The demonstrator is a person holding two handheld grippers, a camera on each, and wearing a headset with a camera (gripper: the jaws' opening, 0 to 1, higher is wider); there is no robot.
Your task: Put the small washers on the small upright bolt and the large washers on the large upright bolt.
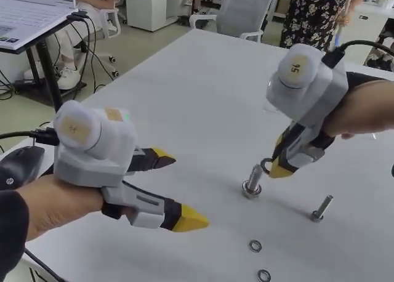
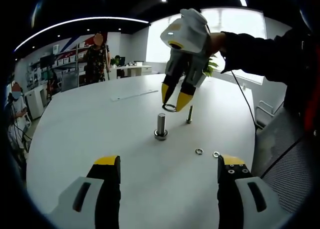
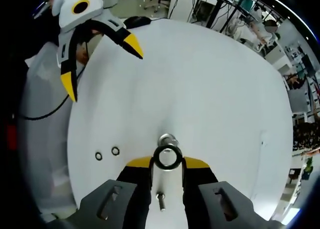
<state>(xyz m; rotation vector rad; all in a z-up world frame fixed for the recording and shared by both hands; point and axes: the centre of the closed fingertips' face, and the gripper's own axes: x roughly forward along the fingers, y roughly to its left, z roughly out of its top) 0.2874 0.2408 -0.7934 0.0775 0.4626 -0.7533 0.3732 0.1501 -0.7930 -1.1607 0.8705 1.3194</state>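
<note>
Right gripper view: round metal washer (image 3: 156,158)

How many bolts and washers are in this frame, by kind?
2 bolts: large upright bolt, small upright bolt
1 large washer, in the right gripper
2 small washers, on the table
Total: 5

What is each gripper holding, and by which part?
Right gripper pinches a large washer by its rim, close to the large bolt; left gripper is open, empty.
</note>
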